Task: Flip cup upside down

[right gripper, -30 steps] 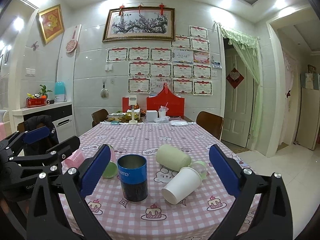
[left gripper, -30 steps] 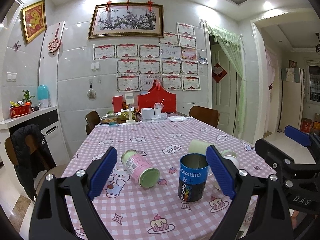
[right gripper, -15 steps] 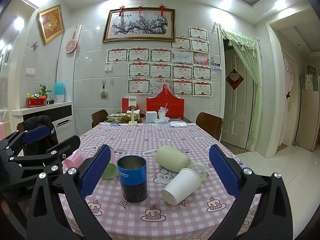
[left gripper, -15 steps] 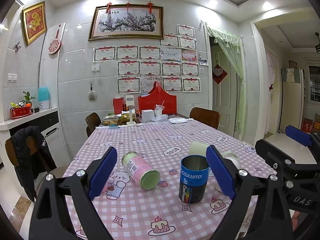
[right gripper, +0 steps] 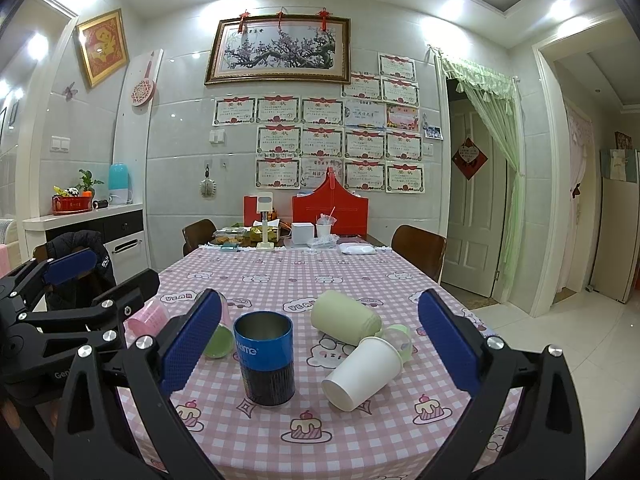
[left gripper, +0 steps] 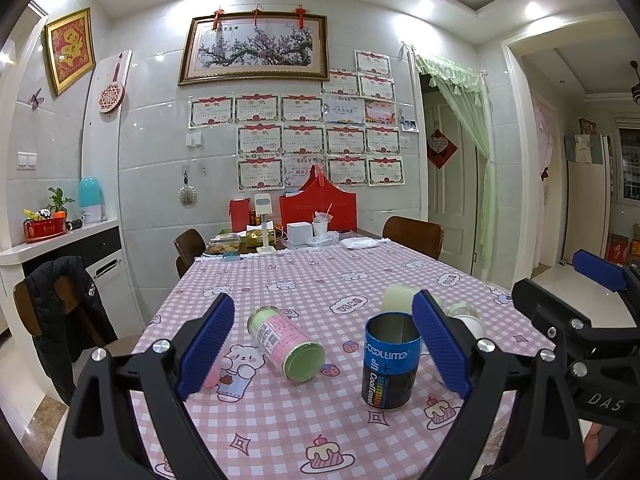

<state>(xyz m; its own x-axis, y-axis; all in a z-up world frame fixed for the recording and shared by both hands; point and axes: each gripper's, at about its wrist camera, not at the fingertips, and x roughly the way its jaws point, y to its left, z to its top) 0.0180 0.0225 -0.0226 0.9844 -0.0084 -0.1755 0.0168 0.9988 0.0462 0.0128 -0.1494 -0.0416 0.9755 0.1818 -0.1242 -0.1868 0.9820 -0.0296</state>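
A blue and black metal cup (left gripper: 390,364) stands upright, mouth up, on the pink checked tablecloth (left gripper: 320,280); it also shows in the right wrist view (right gripper: 266,358). A pink and green can (left gripper: 286,344) lies on its side to its left. A white paper cup (right gripper: 362,372) and a pale green cup (right gripper: 345,317) lie on their sides to its right. My left gripper (left gripper: 324,344) is open and empty above the near table edge. My right gripper (right gripper: 320,346) is open and empty, level with the cups.
The far end of the table holds a red box (right gripper: 330,214), a white box (right gripper: 302,233) and food containers. Brown chairs (right gripper: 418,248) stand at the sides. A jacket hangs on a chair (left gripper: 60,300) at the left. A small green lidded cup (right gripper: 400,338) lies behind the paper cup.
Both grippers have drifted very slightly; the cups sit where they were. Both stay open.
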